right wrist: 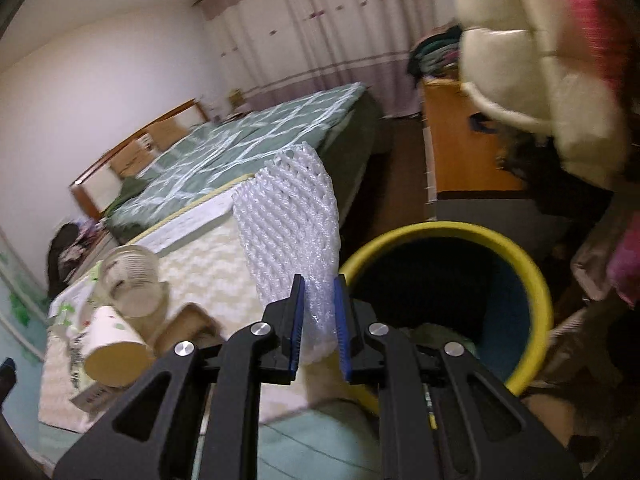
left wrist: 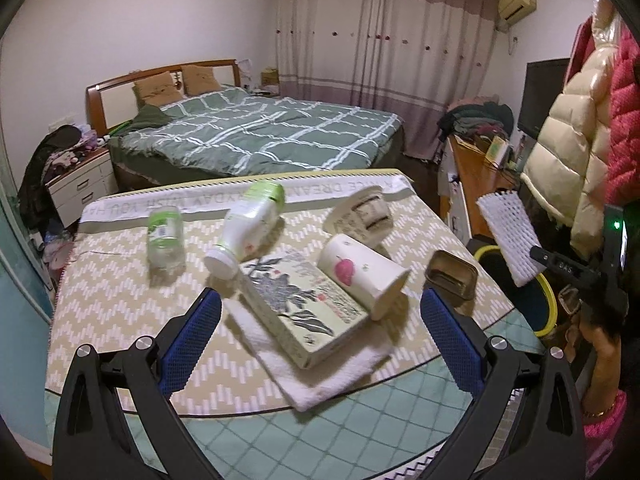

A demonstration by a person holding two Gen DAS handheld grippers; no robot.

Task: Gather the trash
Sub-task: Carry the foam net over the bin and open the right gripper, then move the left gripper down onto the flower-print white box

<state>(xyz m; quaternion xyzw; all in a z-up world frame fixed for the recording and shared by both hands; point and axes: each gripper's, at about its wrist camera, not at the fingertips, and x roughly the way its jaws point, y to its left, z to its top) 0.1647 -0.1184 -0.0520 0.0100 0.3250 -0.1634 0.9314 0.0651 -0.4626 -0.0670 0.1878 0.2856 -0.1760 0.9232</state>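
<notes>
My right gripper (right wrist: pixel 320 320) is shut on a white foam net sleeve (right wrist: pixel 288 232), which stands up from the pads beside the yellow-rimmed bin (right wrist: pixel 520 256). In the left wrist view the same sleeve (left wrist: pixel 506 236) hangs in the right gripper (left wrist: pixel 535 259) above the bin (left wrist: pixel 549 304), off the table's right edge. My left gripper (left wrist: pixel 324 320) is open over the table with nothing between its blue pads. Ahead of it lie a clear bottle (left wrist: pixel 164 236), a white-and-green bottle (left wrist: pixel 248 228), a paper cup (left wrist: pixel 364 216) and a brown tin (left wrist: pixel 452 276).
A flower-printed book (left wrist: pixel 304 304) rests on a white towel (left wrist: pixel 320 376), with a white cup with a pink print (left wrist: pixel 360 272) lying against it. A bed (left wrist: pixel 256 132) stands behind the table. Jackets (left wrist: pixel 572 128) hang at the right above a wooden desk (left wrist: pixel 476 184).
</notes>
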